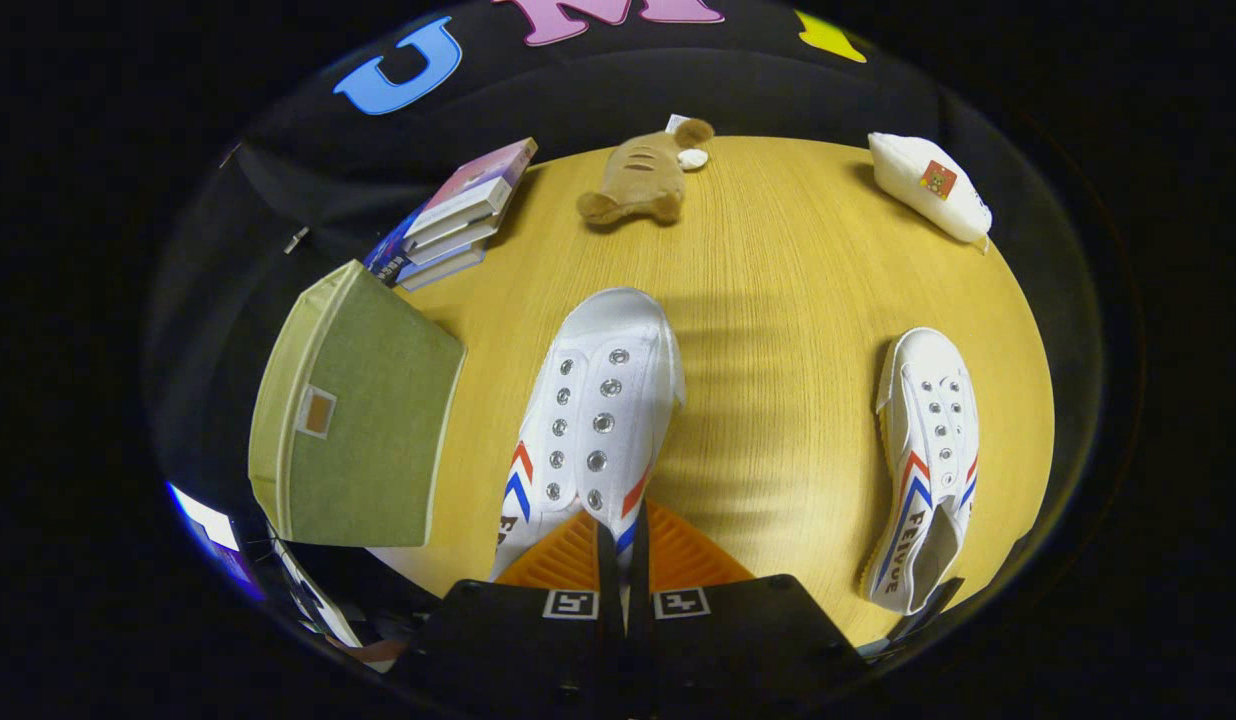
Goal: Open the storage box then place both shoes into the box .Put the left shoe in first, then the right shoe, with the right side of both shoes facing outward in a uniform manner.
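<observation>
My gripper [623, 525] is shut on the rear upper edge of a white canvas shoe [598, 400] with red and blue stripes. Its toe points away from me, and it looks held above the wooden table [778, 260]. A second matching shoe [928, 450] lies on the table to the right of the fingers, toe also pointing away. Left of the held shoe stands the olive-green fabric storage box [368, 420] with its lid on.
A stack of books [458, 215] lies beyond the box at the table's far left. A brown plush toy [643, 180] sits at the far middle, and a white pouch [928, 185] at the far right. Bare tabletop lies between the two shoes.
</observation>
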A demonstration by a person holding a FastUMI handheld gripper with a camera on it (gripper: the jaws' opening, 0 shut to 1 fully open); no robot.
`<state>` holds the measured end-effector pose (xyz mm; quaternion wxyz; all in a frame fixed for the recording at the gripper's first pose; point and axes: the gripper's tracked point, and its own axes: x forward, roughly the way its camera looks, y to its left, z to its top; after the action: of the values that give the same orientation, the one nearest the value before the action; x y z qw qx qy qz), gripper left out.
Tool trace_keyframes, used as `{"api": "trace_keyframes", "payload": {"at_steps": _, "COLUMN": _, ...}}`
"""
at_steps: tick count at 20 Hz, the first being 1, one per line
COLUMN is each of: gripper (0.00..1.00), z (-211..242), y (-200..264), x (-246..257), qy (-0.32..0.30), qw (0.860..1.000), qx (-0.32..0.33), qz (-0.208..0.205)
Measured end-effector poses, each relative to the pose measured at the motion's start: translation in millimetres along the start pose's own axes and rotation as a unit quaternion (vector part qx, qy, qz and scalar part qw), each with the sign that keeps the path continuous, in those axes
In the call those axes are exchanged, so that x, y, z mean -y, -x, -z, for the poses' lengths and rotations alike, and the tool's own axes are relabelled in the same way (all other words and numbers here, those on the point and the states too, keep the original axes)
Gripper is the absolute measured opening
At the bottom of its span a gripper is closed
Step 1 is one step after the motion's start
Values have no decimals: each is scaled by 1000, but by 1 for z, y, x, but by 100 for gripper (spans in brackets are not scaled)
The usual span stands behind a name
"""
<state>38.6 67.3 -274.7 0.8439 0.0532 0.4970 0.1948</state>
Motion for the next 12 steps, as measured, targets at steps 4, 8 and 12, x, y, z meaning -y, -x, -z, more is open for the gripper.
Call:
{"api": "trace_keyframes", "payload": {"at_steps": 4, "gripper": 5, "z": -26, "y": 35, "x": -50, "qy": -27, "qw": 999, "qx": 30, "qz": -32}}
{"api": "trace_keyframes", "payload": {"at_steps": 8, "gripper": 5, "z": -46, "y": 61, "x": -107, "qy": -50, "qw": 995, "qx": 49, "qz": -65}}
{"api": "trace_keyframes", "payload": {"at_steps": 12, "gripper": 5, "z": -54, "y": 73, "x": -173, "qy": -70, "qw": 990, "qx": 52, "qz": -114}}
